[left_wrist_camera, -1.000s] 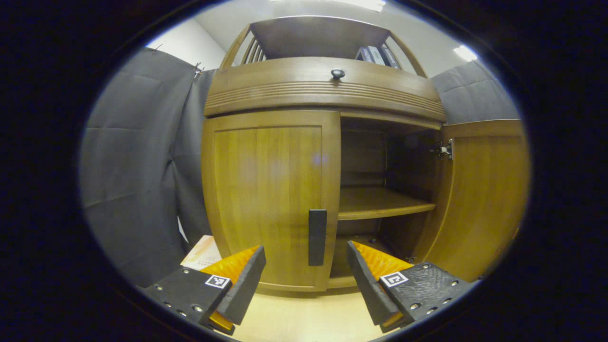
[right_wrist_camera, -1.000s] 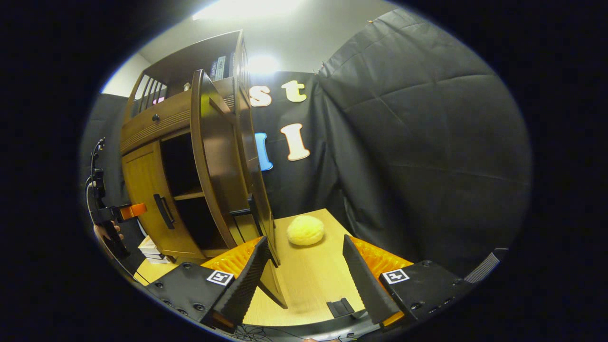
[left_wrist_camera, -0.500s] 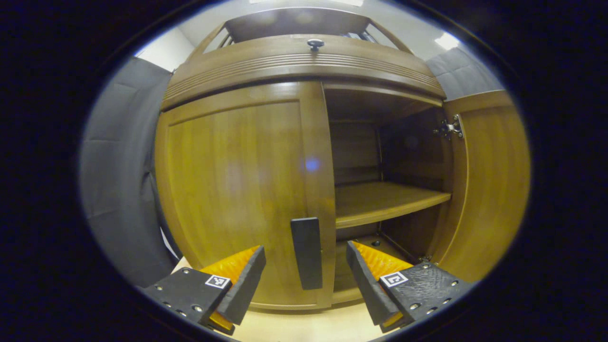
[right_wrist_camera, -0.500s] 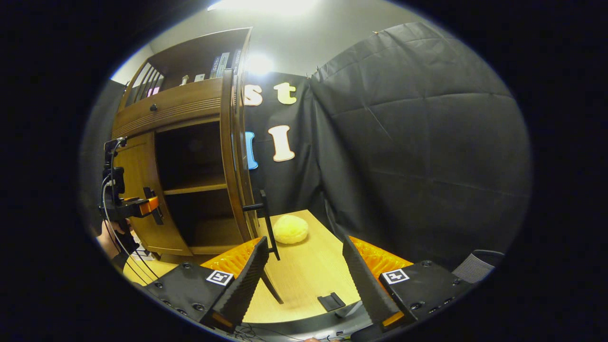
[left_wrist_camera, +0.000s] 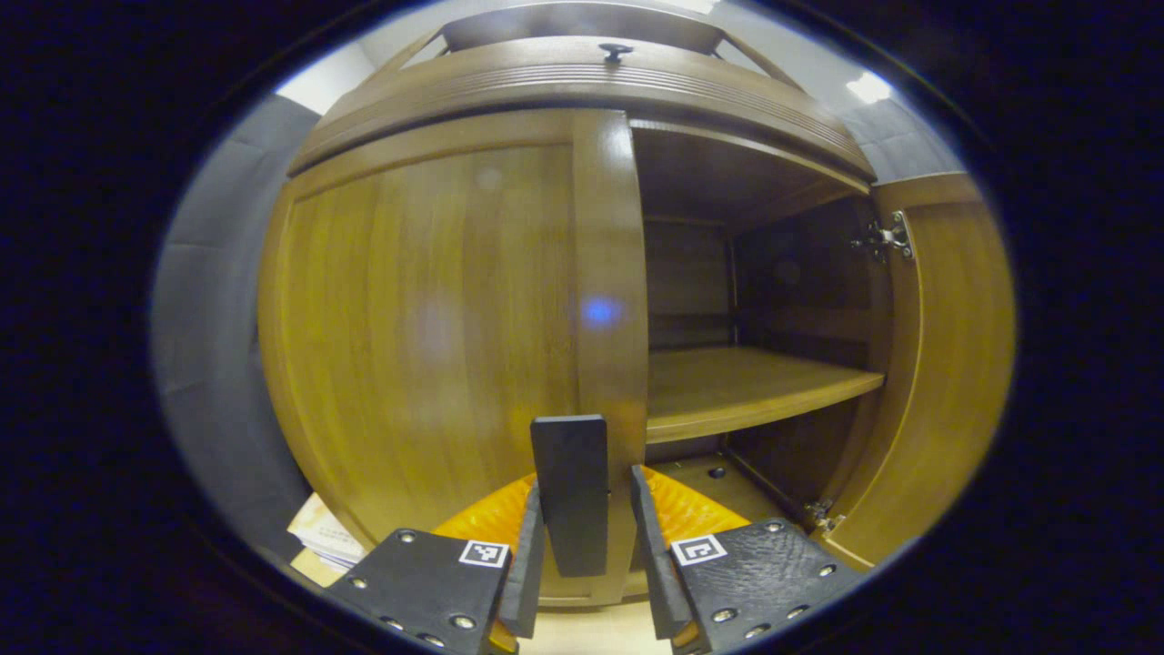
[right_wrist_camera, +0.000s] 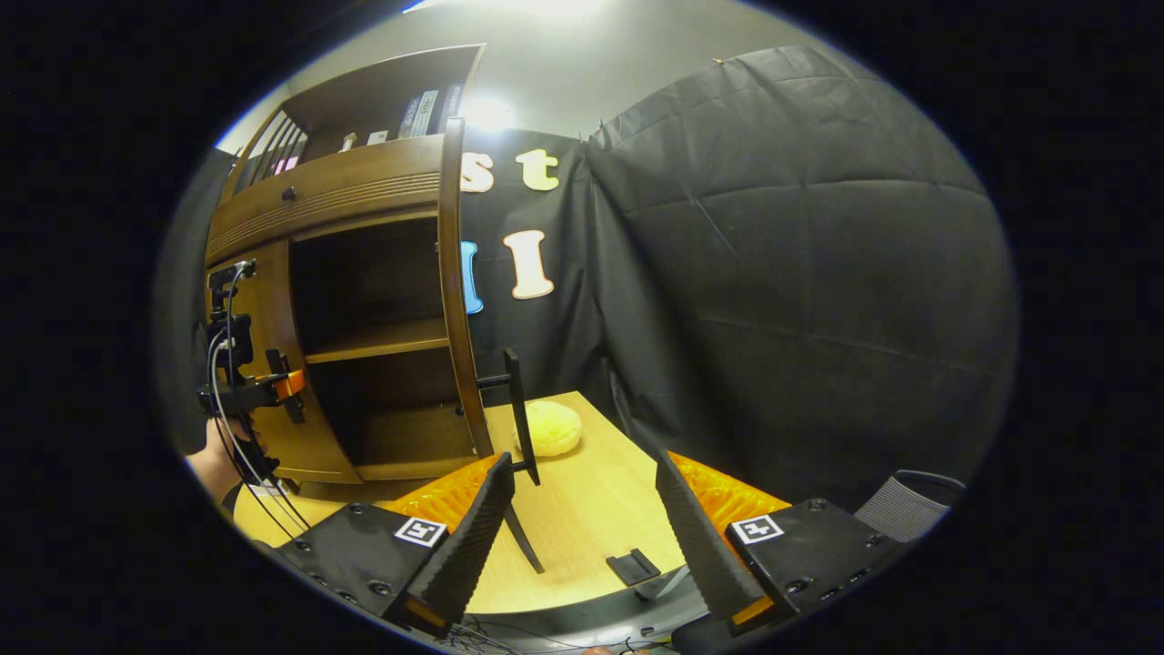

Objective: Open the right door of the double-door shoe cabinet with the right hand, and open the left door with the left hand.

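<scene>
On the wooden tabletop [right_wrist_camera: 591, 528] stands the shoe cabinet [left_wrist_camera: 582, 86], and my work on it is half done. Its right door [left_wrist_camera: 946, 364] is swung fully out, baring the inner shelf [left_wrist_camera: 737, 387], while the left door [left_wrist_camera: 427, 337] is flat and closed.

What has changed over the last second is on my left side: I have carried my left gripper [left_wrist_camera: 582, 582] in toward that closed door, and its fingers, wide apart a moment ago, have drawn in to a narrow gap on either side of the left door handle [left_wrist_camera: 570, 491]. Whether both pads press the handle yet I cannot tell. I judge the grasp is nearly made and the pull is next.

My right gripper [right_wrist_camera: 582, 537] has backed off from the right door, and its fingers are spread wide with nothing between them.

The left gripper view gives me the handle framed close between the fingers and the right door's hinge [left_wrist_camera: 884, 239]. The right gripper view gives what that one lacks: the right door edge-on with its own black handle [right_wrist_camera: 518, 409] jutting out, the left gripper at the left door from the side, the hand [right_wrist_camera: 214, 464] holding it, and a yellow round object [right_wrist_camera: 550, 428] on the table.
</scene>
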A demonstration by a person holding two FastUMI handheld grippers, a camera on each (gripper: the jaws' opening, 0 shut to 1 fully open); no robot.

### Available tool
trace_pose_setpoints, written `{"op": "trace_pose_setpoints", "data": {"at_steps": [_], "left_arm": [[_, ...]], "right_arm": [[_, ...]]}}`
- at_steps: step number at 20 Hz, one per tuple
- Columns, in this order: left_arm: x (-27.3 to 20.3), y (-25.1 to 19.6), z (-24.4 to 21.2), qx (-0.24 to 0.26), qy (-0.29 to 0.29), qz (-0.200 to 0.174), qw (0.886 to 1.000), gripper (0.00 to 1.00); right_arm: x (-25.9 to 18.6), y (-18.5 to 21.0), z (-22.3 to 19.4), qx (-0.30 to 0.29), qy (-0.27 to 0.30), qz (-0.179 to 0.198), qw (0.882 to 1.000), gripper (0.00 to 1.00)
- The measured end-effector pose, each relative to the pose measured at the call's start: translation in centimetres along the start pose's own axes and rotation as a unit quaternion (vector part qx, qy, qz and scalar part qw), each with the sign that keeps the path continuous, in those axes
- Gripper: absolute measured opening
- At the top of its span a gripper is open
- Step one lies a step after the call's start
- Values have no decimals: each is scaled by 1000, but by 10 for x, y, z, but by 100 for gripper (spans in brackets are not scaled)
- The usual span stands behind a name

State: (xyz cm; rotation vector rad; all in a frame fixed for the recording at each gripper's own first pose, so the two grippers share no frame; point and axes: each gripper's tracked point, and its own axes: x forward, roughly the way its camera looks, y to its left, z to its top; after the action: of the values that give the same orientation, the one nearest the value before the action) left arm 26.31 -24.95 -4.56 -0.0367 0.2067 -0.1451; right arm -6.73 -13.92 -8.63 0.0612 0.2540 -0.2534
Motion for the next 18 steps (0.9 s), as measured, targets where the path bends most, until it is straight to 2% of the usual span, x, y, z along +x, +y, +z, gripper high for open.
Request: {"op": "trace_pose_setpoints", "data": {"at_steps": [2,3,4,7,13,18], "left_arm": [[0,8,-2,-9,-8,14,1000,45],[-3,9,1,-8,-12,10,1000,40],[3,9,2,-10,-18,7,1000,27],[0,7,0,-17,-21,7,1000,20],[-5,7,1,-23,-17,1,1000,20],[-25,6,0,-25,-23,-14,999,21]], "right_arm": [[0,4,0,-4,2,1,1000,93],[0,7,-1,-6,2,2,1000,93],[0,10,-1,-8,2,5,1000,93],[-1,16,-4,-11,4,11,1000,93],[-5,24,-3,-13,0,24,1000,93],[-4,32,-3,-10,1,40,999,93]]}}
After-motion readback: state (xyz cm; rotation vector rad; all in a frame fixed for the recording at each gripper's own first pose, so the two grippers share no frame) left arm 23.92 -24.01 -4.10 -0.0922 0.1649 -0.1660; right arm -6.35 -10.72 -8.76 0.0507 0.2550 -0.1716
